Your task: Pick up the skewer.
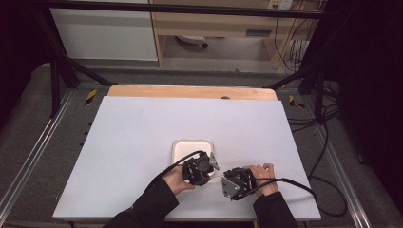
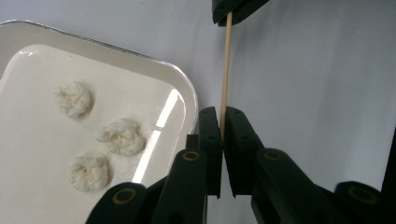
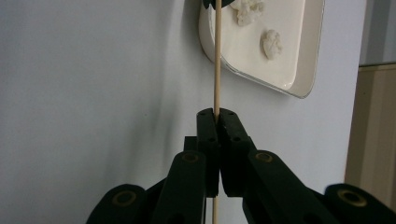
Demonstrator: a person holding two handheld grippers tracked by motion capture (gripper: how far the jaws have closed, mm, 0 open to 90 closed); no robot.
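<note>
A thin wooden skewer runs between my two grippers, just above the white table. My left gripper is shut on one end of it, beside the tray's near corner. The right gripper is shut on the skewer further along; its jaw tips show at the top of the left gripper view. In the high view both hands sit close together in front of the tray, left gripper and right gripper. The white tray holds three white puffy lumps.
The white table top lies open to the left, right and behind the tray. A wooden strip edges its far side. Dark frame legs and loose cables stand on the floor at the right. Two lumps show in the right gripper view.
</note>
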